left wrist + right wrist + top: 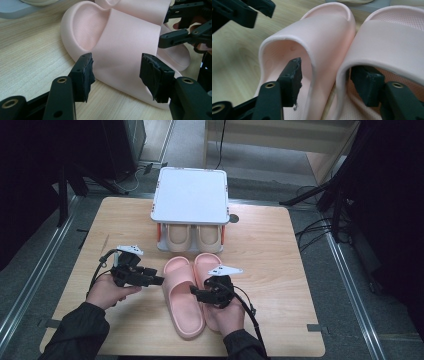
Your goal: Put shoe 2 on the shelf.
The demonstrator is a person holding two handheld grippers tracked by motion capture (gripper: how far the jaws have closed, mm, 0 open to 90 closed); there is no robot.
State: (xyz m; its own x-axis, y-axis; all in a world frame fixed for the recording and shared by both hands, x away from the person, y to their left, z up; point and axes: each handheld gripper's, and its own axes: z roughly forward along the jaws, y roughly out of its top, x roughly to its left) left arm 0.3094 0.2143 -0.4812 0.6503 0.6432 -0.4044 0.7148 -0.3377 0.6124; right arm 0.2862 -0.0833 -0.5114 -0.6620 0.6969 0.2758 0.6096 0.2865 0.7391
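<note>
The high view is looking forward and down from above the table's (pixel 260 240) six o'clock edge. The left gripper view is sitting close at the pink slippers' (pixel 120 50) nine o'clock, facing three. The right gripper view is looking toward twelve, very near; both are sharing the slippers (pixel 329 37).

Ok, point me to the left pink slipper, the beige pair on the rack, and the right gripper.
Left pink slipper (pixel 181 280): high view, on its strap.
Beige pair (pixel 194 238): high view, where the two toes meet under the white shelf.
Right gripper (pixel 325 75): right gripper view, midway between its open fingertips.
</note>
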